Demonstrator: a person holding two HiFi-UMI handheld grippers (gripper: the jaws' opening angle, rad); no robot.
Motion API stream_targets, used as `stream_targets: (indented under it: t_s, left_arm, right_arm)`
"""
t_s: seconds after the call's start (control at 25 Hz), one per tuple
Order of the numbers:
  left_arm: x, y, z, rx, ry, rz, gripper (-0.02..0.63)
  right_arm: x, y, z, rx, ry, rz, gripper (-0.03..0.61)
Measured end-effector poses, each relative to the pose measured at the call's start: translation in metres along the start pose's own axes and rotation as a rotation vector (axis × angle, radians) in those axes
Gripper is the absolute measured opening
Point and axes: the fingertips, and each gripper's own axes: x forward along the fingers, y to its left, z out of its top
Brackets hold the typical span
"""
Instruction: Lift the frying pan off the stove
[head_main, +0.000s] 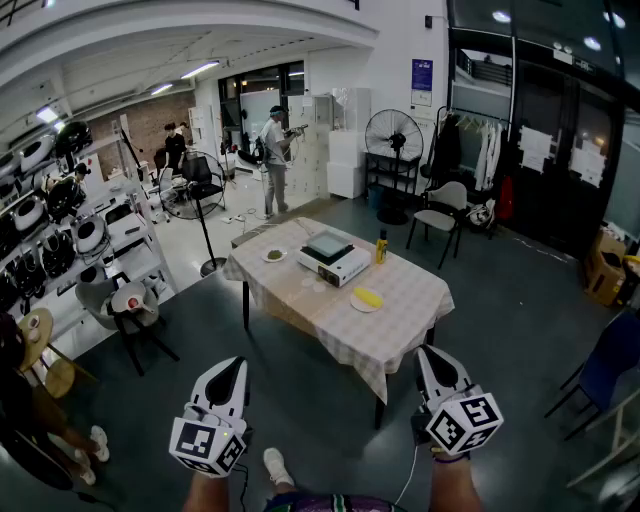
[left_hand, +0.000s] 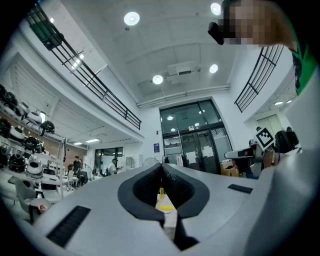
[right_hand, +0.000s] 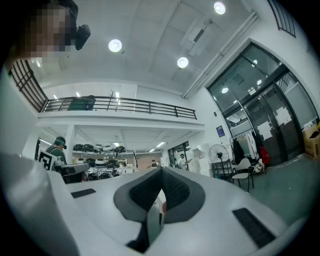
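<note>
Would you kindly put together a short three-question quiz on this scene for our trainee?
1. True or false: the left gripper is touching the table.
2. Which of these stands on the table just right of the stove in the head view? A) a yellow bottle B) a kettle C) a mug
3. Fill in: the jaws of the left gripper and of the right gripper are both ____.
Key: 1 false; 2 A; 3 shut.
</note>
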Motion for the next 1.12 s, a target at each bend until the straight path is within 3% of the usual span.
stream_targets:
  t_s: [0.6, 1.12]
  left_arm:
    - [0.006, -0.009, -0.011, -0.042, 0.019, -0.013, 0.022]
    - [0.02, 0.011, -0.019, -0.051, 0.041, -0.01, 0.022]
  right_arm:
    - [0.006, -0.009, -0.013, -0.009, 0.012, 0.007, 0.006]
    - [0.032, -0.011, -0.019, 0.035, -0.008, 0.018, 0.008]
